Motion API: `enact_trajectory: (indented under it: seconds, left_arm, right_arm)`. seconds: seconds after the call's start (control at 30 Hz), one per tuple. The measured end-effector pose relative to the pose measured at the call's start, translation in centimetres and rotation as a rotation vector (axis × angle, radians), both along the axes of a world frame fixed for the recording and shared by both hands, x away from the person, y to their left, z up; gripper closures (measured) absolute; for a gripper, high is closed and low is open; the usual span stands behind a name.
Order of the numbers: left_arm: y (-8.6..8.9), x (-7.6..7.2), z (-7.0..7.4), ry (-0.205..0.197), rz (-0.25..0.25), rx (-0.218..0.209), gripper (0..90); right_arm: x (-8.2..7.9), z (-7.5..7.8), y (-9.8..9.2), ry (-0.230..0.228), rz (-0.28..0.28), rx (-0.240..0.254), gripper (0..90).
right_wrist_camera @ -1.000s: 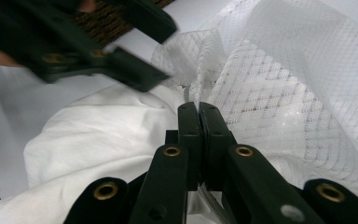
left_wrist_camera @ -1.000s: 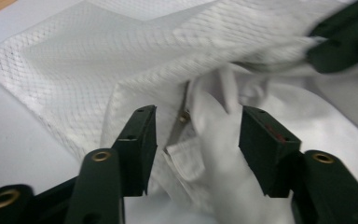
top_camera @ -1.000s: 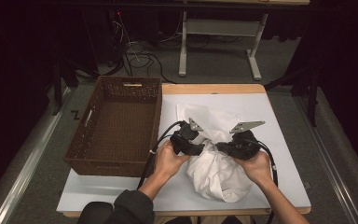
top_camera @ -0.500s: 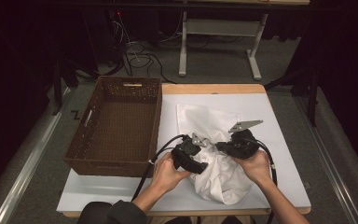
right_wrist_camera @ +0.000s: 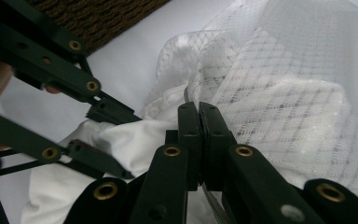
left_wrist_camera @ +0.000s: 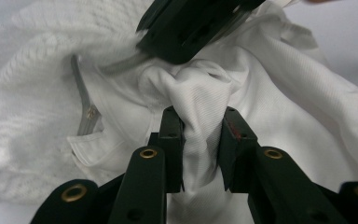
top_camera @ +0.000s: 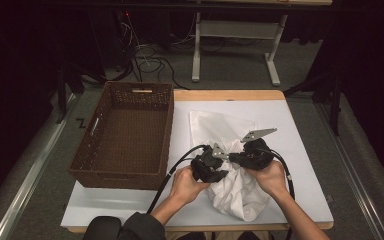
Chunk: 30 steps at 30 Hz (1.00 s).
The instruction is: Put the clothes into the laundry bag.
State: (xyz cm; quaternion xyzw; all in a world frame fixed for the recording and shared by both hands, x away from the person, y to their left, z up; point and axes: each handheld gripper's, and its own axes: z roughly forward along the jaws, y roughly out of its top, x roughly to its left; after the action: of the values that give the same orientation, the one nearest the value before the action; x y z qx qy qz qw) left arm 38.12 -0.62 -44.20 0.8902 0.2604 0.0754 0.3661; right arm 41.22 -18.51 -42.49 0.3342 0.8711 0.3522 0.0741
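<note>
The basket (top_camera: 125, 135) is positioned on the left of the surface (top_camera: 305, 150); the garment (top_camera: 230, 175) is laid on it to the right, near the front edge.

A white mesh laundry bag (top_camera: 215, 127) lies flat on the tabletop, its near end bunched around a crumpled white shirt (top_camera: 237, 192) spilling toward the front edge.

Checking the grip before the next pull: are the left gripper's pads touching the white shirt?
Touching. The left gripper view shows the left gripper with a fold of the white shirt squeezed between both pads.
</note>
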Motion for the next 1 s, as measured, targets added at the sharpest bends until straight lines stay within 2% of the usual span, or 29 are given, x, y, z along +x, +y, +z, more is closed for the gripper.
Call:
enact_trajectory:
  seconds: [0.03,0.13,0.23,0.3,0.4,0.5,0.53,0.67,0.83,0.9,1.0]
  left_arm:
    - [-0.1,0.0,0.2,-0.013,-0.004,0.005,72.9]
    - [-0.2,0.8,0.1,-0.005,0.019,-0.007,72.9]
    - [-0.2,2.2,-0.7,0.024,0.080,-0.022,72.8]
    - [-0.3,3.3,-1.4,0.032,0.134,-0.011,72.9]
    - [-0.2,4.6,-2.1,0.059,0.200,-0.022,73.0]
    - [-0.3,5.3,-2.4,0.051,0.249,-0.019,73.1]
    - [-0.4,5.4,-2.4,0.041,0.259,-0.019,73.0]
    - [-0.5,5.0,-2.2,0.023,0.271,-0.008,69.6]
    - [0.6,3.8,-1.2,-0.003,0.257,-0.006,49.7]
    - [1.3,3.2,-0.8,0.001,0.249,-0.006,43.1]
    - [2.1,2.3,-0.6,0.023,0.231,-0.022,38.4]
  right_arm:
    - [0.0,0.1,0.0,0.001,0.002,0.002,90.0]
    - [-0.2,0.5,0.0,-0.012,0.011,0.014,90.0]
    - [-0.4,0.7,-0.2,-0.003,0.010,0.022,90.0]
    - [-0.4,0.6,-0.3,0.003,0.018,0.015,90.0]
    - [-0.7,0.4,-0.3,0.005,0.040,-0.001,90.0]
    - [-1.0,0.1,-0.2,0.009,0.042,-0.015,90.0]
    - [-1.0,0.0,-0.2,0.005,0.047,-0.024,90.0]
    - [-0.7,-0.1,-0.6,0.010,0.019,-0.001,90.0]
    - [-0.5,0.0,-1.0,0.001,-0.005,-0.004,90.0]
    - [-0.4,-0.1,-1.2,-0.004,-0.009,0.001,90.0]
    - [-0.4,-0.1,-1.1,-0.004,-0.009,0.002,90.0]
